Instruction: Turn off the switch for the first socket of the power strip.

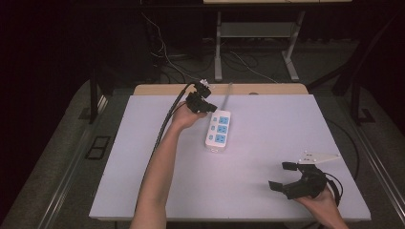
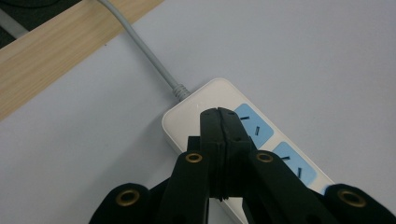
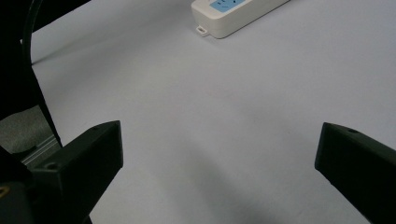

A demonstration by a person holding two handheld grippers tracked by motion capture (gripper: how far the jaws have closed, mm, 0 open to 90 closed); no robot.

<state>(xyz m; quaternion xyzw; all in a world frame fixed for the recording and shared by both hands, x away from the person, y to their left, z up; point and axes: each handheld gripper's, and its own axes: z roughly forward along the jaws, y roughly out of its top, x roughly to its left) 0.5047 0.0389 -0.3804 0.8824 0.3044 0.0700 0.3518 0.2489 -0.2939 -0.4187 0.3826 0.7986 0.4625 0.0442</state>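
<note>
A white power strip (image 1: 218,129) with blue sockets lies near the middle of the white table top, its grey cord (image 1: 227,95) running off the far edge. My left gripper (image 1: 211,108) hovers at the strip's far left corner. In the left gripper view its jaws are pressed together, tips (image 2: 218,112) over the strip's cord end (image 2: 196,100), with nothing between them. My right gripper (image 1: 281,175) rests near the front right of the table, jaws wide apart and empty. In the right gripper view the strip's near end (image 3: 233,11) lies far ahead.
A bare wooden strip (image 1: 219,89) borders the table's far edge. Beyond it stand desk legs (image 1: 218,47) and loose cables on the floor. A black cable (image 1: 167,119) trails from my left gripper along the forearm.
</note>
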